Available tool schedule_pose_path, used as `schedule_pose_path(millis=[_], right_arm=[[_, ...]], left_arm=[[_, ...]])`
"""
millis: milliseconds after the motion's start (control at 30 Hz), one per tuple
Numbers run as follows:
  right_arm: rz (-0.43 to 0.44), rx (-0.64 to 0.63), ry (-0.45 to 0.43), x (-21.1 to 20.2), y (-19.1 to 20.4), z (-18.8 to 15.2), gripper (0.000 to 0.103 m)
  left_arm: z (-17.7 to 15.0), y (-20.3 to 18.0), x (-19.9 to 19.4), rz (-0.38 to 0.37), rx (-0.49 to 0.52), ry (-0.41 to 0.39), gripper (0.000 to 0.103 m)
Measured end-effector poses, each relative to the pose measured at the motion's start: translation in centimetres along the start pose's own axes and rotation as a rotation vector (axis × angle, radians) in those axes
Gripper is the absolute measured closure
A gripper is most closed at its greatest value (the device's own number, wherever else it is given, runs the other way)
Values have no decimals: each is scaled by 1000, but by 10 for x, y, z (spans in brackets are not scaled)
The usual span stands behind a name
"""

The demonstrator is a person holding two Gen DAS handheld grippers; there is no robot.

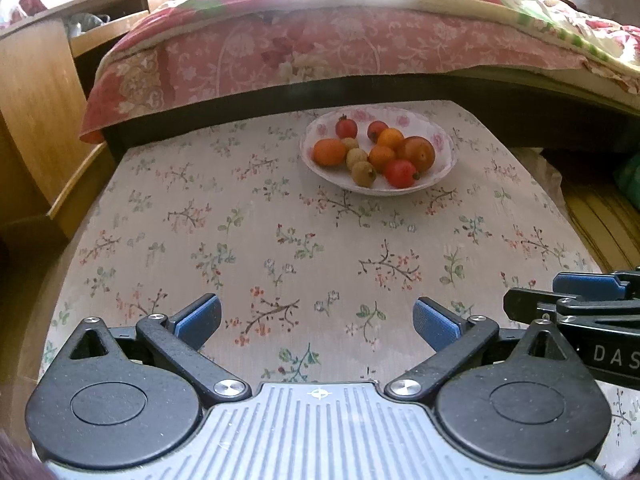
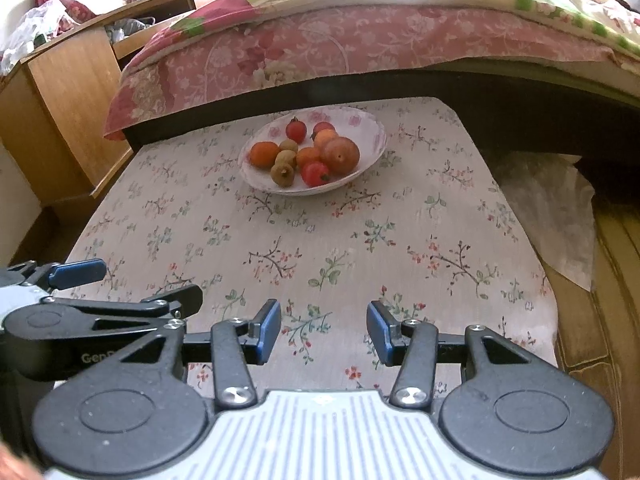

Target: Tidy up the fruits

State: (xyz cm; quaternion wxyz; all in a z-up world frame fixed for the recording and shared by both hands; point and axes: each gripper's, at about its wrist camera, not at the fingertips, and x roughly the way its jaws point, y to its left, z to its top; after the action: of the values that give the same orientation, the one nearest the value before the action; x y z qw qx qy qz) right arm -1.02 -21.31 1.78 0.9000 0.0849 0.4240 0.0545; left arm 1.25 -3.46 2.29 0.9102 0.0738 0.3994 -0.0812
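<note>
The bowl (image 1: 440,136) stands near the far edge of the floral-cloth table (image 1: 280,240), holding all the fruits (image 1: 416,151); some overlap, hiding parts of those behind. Left gripper (image 1: 316,320) and right gripper (image 2: 323,330) hover well short of the bowl, side by side, jaws spread, empty. Bare cloth lies between them and the bowl. A bed (image 2: 360,40) borders the table beyond the bowl.

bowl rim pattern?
White bowl with pink flower prints round the rim; clearest in the left wrist view.
</note>
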Motion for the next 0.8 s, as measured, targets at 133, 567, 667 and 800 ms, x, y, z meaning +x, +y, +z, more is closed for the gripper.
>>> schedule_pose_path(millis=[133,567,667,800], right_arm=[[-1,0,1,-1,2,-3,55],[3,9,2,-3,2,-7,55],[2,8,3,-3,2,-8,55],[2,9,3,-4,2,-8,55]], left_arm=[[-3,2,-3,1,-7,-2,0],[-7,2,-6,-4,-11,-4,0],[-8,2,-7,-4,-10,-5,0],[-8,2,-6,-4,-8,-5,0]])
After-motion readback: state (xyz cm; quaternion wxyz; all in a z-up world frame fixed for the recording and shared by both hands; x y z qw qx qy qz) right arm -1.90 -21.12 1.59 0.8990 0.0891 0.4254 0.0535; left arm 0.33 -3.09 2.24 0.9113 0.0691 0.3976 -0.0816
